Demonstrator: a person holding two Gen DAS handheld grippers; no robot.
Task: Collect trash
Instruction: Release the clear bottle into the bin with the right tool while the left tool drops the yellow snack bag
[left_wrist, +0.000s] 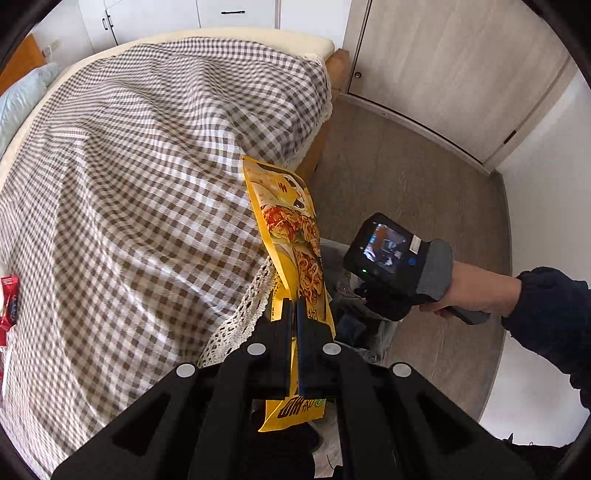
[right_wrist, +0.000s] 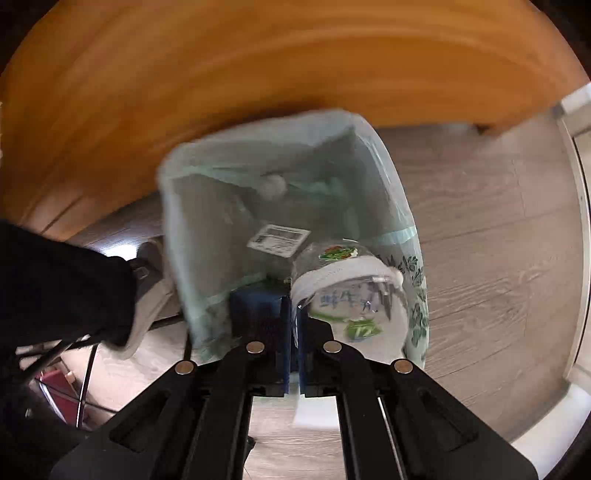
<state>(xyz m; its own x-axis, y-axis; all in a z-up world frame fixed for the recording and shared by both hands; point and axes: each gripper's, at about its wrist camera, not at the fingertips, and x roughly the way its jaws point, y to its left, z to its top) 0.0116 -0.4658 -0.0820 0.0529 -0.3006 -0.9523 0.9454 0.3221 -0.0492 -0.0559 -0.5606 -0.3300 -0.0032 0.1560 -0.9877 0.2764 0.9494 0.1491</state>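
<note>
In the left wrist view my left gripper (left_wrist: 294, 304) is shut on a long yellow noodle wrapper (left_wrist: 288, 221), which hangs off the corner of the bed. Below and right of it a gloved hand (left_wrist: 436, 273) holds the other gripper over a lined trash bin (left_wrist: 332, 254). In the right wrist view my right gripper (right_wrist: 293, 310) points down and is shut on the edge of a clear and white milk bag with green print (right_wrist: 351, 295). The bag hangs over the open bin (right_wrist: 207, 206), which has a pale green liner. A red wrapper (left_wrist: 9, 299) lies on the bed at the far left.
A brown checked cover (left_wrist: 147, 166) with lace trim drapes the bed, and an orange wooden frame (right_wrist: 258, 66) stands behind the bin. Inside the bin lie a labelled pack (right_wrist: 279, 238), a crumpled tissue (right_wrist: 273, 184) and a dark blue pack (right_wrist: 255, 299). Grey wood floor (right_wrist: 480, 221) lies right; a slipper (right_wrist: 155, 295) and cables left.
</note>
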